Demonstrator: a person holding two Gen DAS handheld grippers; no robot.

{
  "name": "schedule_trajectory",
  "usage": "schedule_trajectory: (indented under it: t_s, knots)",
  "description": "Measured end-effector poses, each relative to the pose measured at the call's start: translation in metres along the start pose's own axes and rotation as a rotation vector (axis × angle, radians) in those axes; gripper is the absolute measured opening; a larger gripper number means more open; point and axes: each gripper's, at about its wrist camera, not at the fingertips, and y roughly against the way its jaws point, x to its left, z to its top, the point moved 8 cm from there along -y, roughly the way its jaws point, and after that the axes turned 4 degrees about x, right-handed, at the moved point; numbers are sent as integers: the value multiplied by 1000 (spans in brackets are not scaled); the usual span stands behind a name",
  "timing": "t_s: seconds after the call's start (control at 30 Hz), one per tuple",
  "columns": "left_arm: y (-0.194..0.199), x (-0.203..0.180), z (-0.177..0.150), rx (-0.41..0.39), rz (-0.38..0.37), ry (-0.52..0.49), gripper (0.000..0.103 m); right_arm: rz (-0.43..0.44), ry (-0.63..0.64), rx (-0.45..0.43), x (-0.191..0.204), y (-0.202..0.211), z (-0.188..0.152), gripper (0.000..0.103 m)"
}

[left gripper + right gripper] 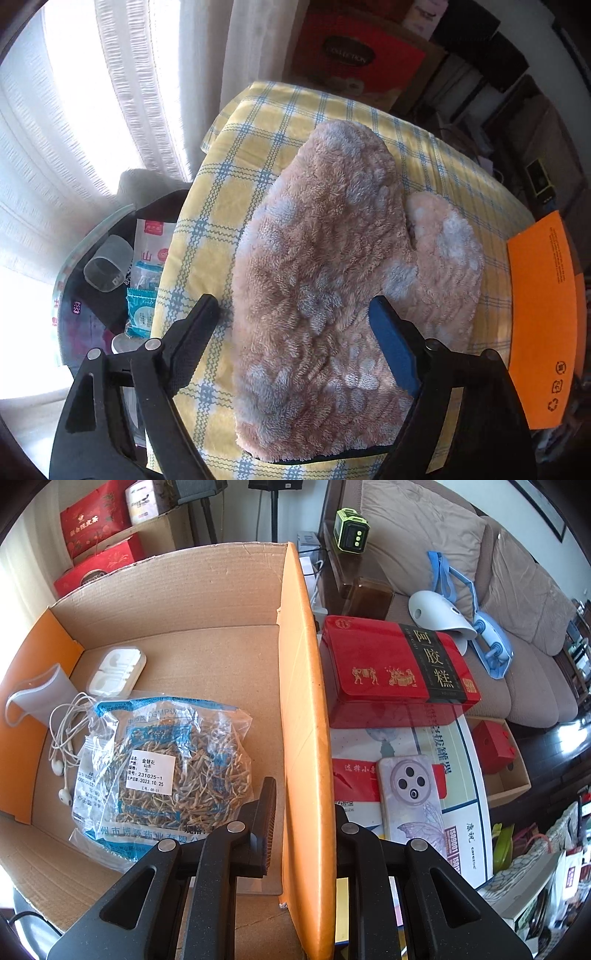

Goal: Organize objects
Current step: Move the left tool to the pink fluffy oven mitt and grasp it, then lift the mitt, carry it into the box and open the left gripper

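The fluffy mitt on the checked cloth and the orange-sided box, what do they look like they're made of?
The mitt looks like plush fleece or microfibre, matte: a deep fuzzy pile in pink with grey-blue patches. The checked cloth under it seems a woven cotton-type fabric, though the fibre can't be told. The box is corrugated cardboard: raw brown inside with a torn rim, and its flap has a smooth orange printed face.

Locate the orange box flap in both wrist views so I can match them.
Left wrist: orange box flap at the right edge, beside the fuzzy mitt on the checked cloth.
Right wrist: orange box flap runs down the centre, clamped in the right tool, with the herb bag to its left.
Shared landmark: the flap itself.
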Motion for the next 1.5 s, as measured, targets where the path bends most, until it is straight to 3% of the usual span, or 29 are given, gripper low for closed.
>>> schedule_trajectory:
  t_s: [0.03,0.1,0.27,0.33,0.43,0.9,1.03,1.23,1.5]
  knots:
    - [1,0,1,-2,-4,2,66,-1,0,0,0,0,0,18]
    - [4,-1,2,0,-25,23,54,-1,1,1,0,0,0,18]
    - [9,-3,5,-11,-17,19,36,-4,1,2,-1,0,0,18]
    - [14,-6,6,-23,-17,10,20,-4,1,2,-1,0,0,18]
    - [25,-15,10,-44,-26,-13,13,-3,0,2,-1,0,-1,18]
    - [128,-108,37,-207,-164,-169,11,2,3,4,-1,0,-1,19]
    - [152,-148,35,-219,-228,-241,11,2,3,4,-1,0,-1,19]
    - [182,-210,29,-257,-258,-361,11,4,-2,3,-1,0,0,19]
    - [192,-278,20,-250,-329,-440,11,5,-2,3,0,0,0,19]
